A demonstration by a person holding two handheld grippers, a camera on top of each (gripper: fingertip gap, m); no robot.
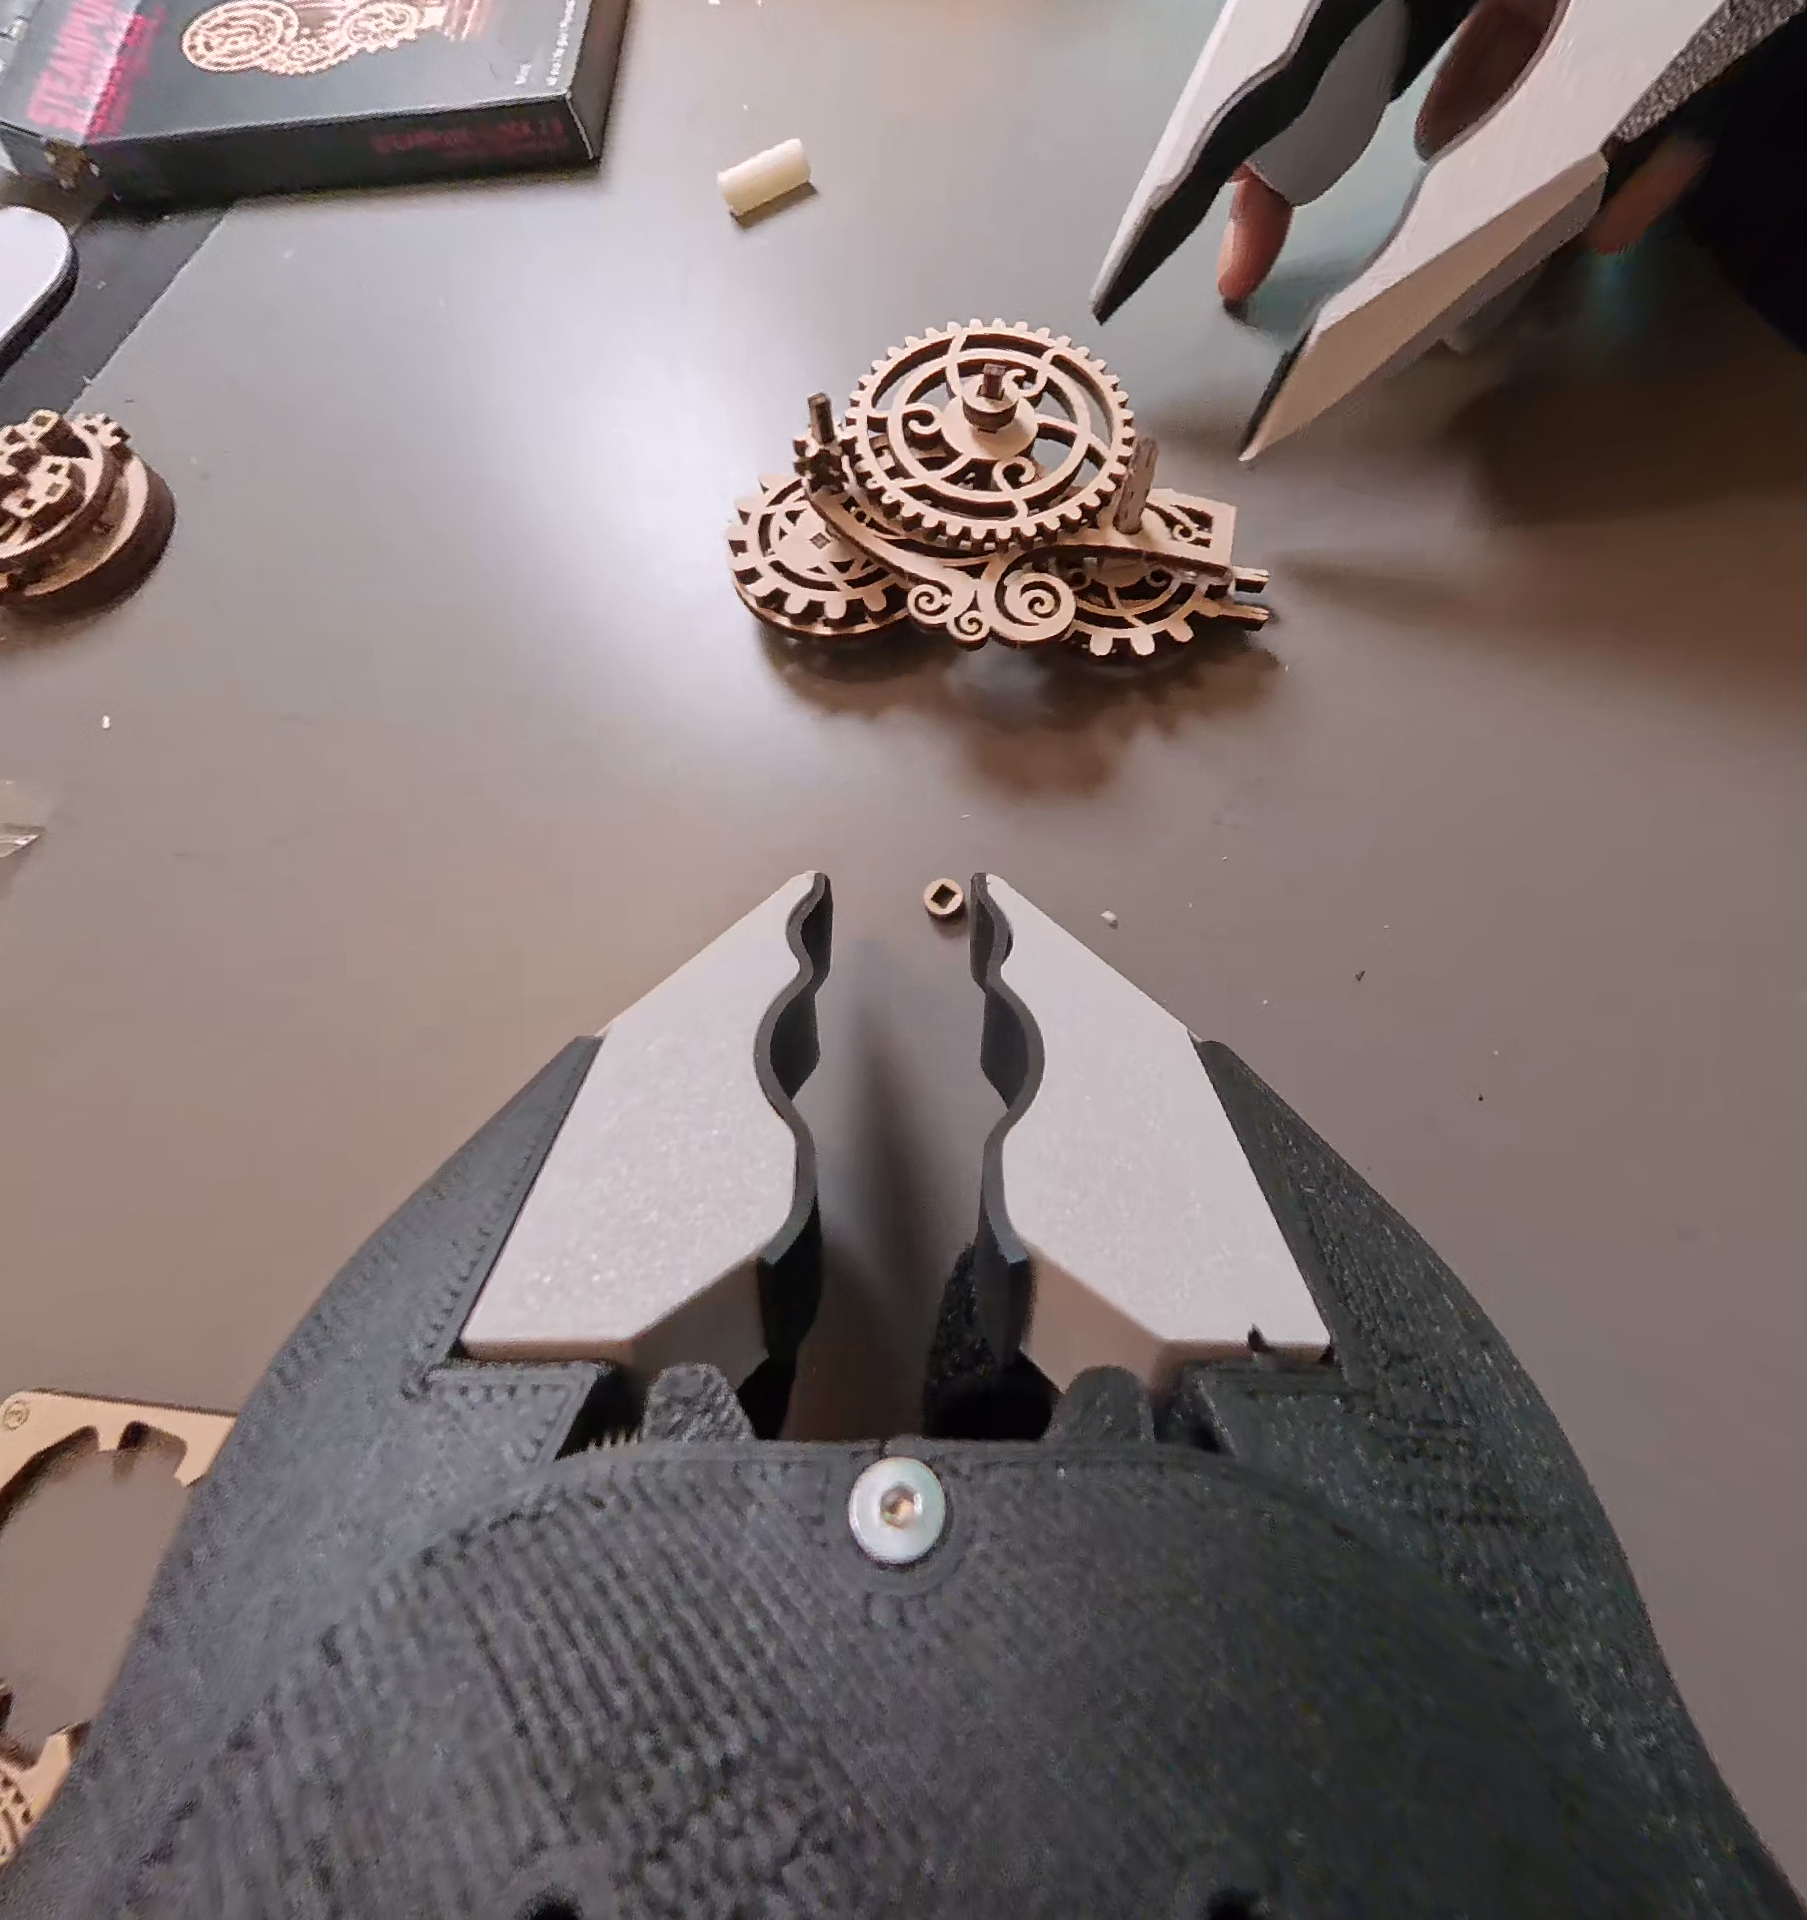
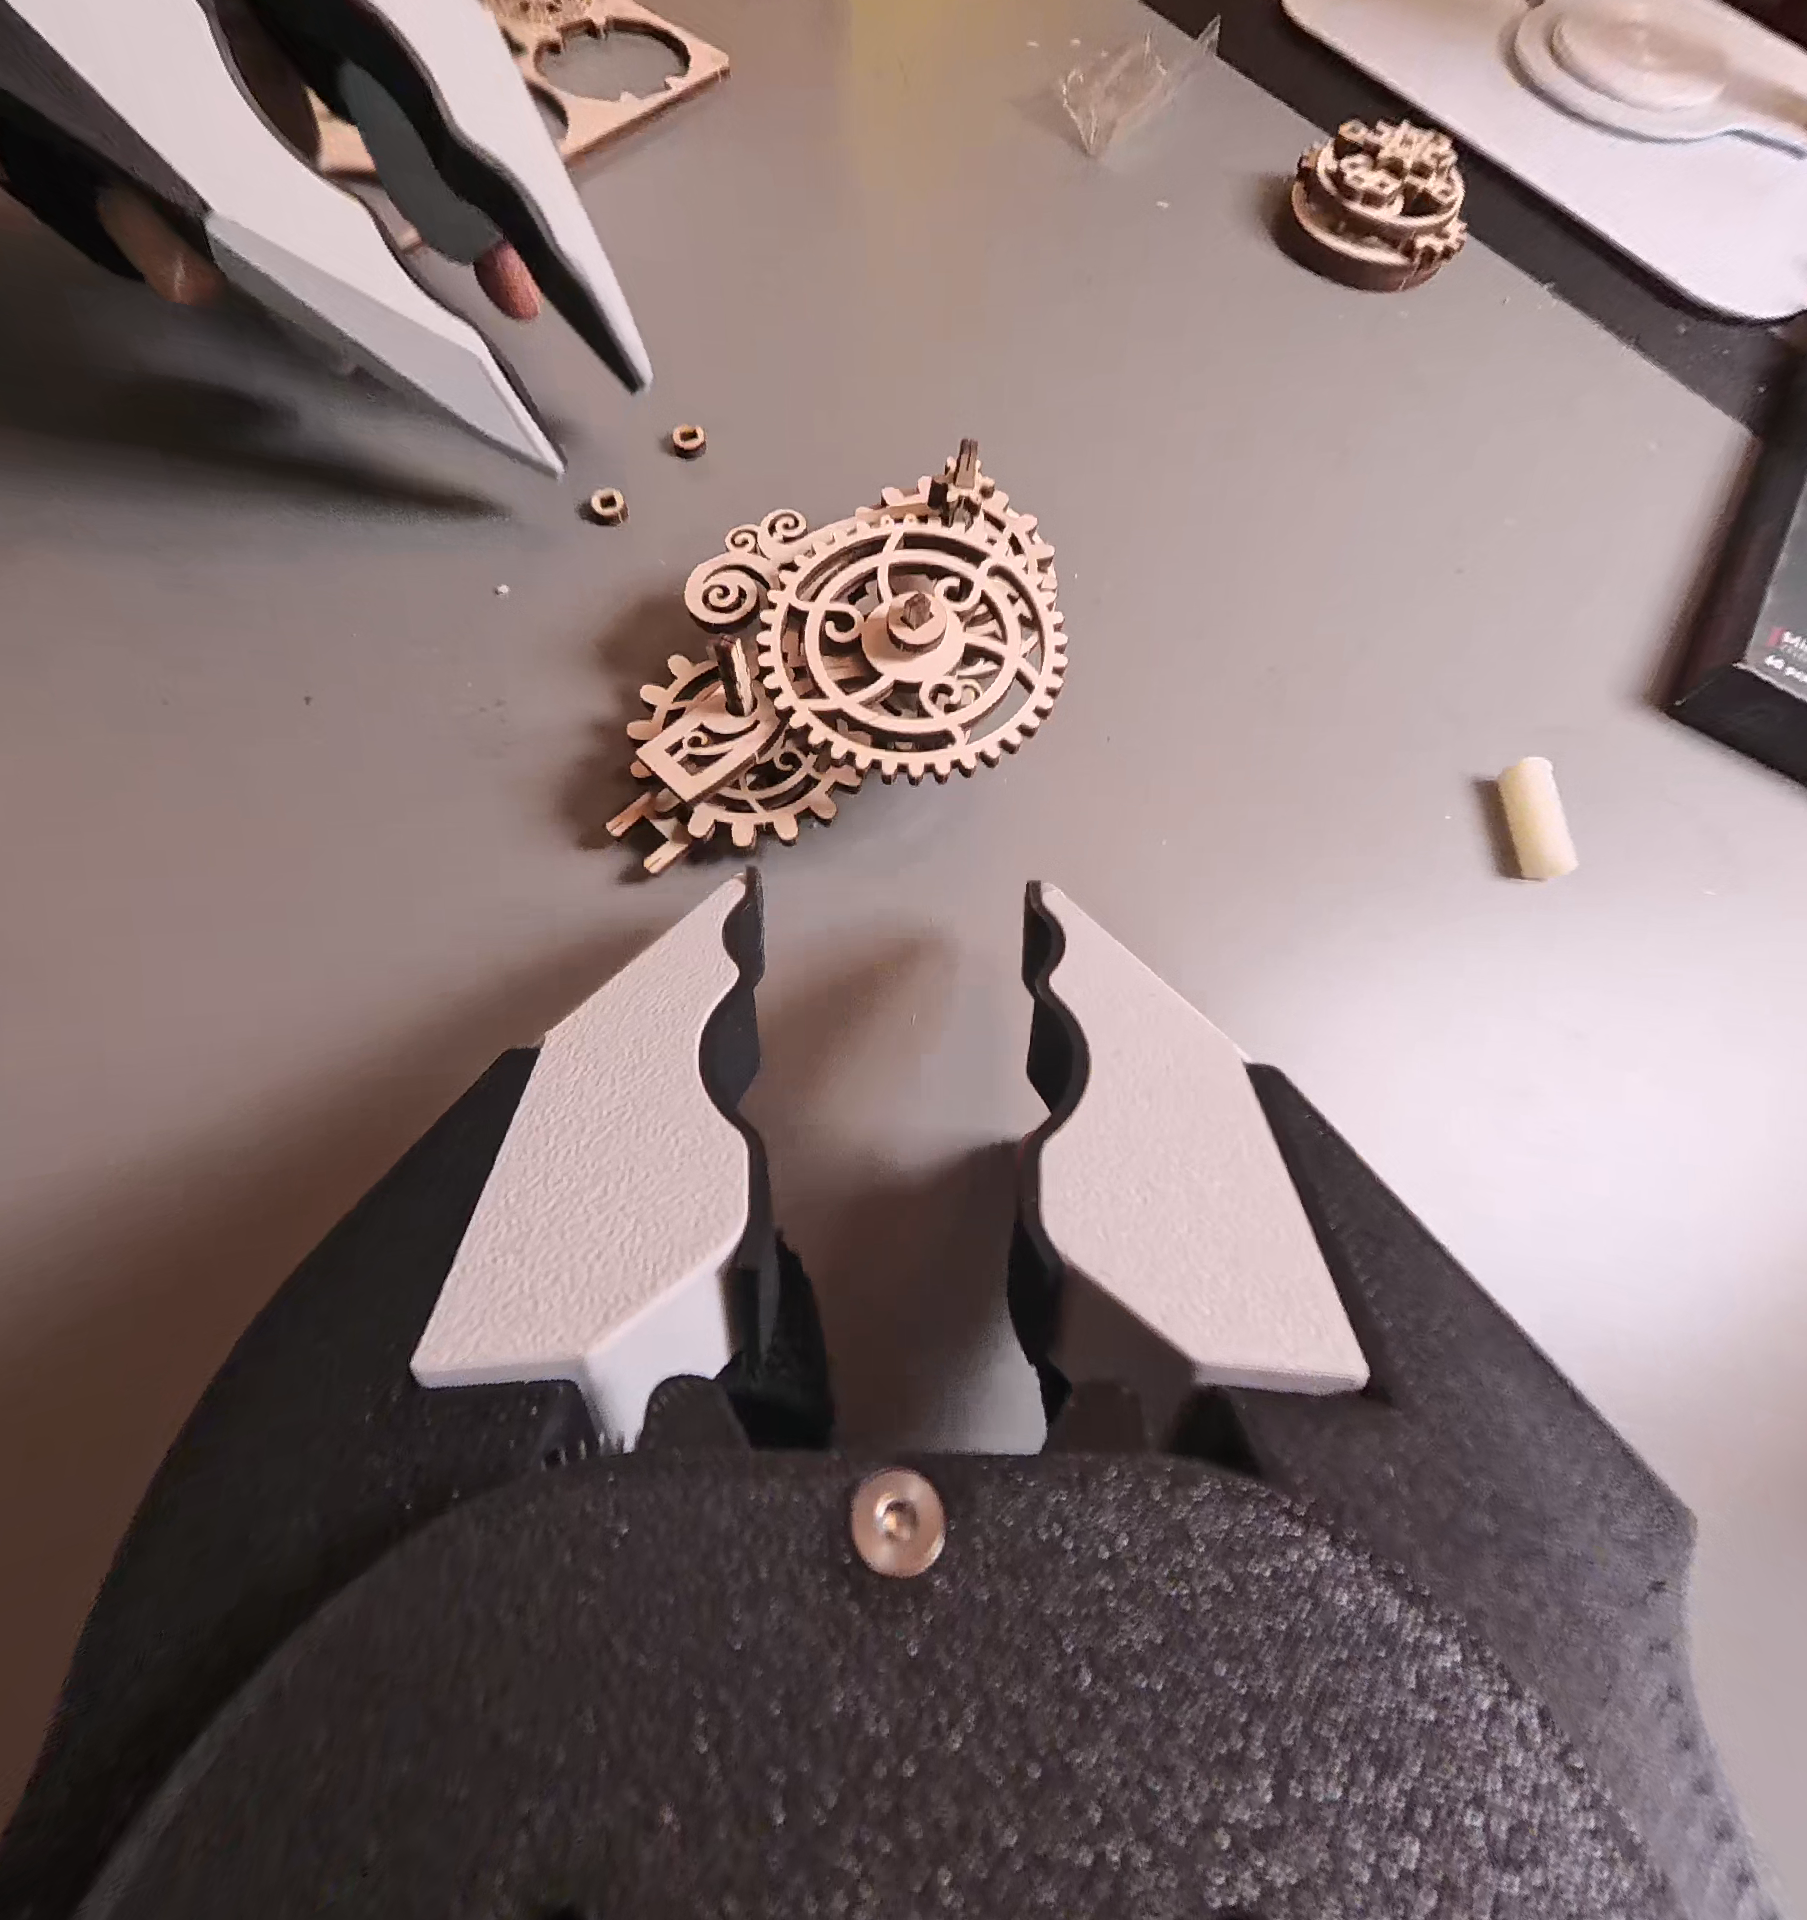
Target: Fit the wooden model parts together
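We see the wooden gear model (image 2: 857,675) lying flat on the grey worktop (image 2: 1294,1039), at 12 o'clock from our right gripper (image 2: 891,894), whose fingers stand wide apart with nothing between them. At 10 o'clock from the model lie two small wooden washers (image 2: 608,507). Our left gripper (image 1: 901,896) hovers there, fingers narrowly parted, one washer (image 1: 944,900) just beside the right fingertip, ungripped. A cream cylinder (image 2: 1535,819) lies at 3 o'clock.
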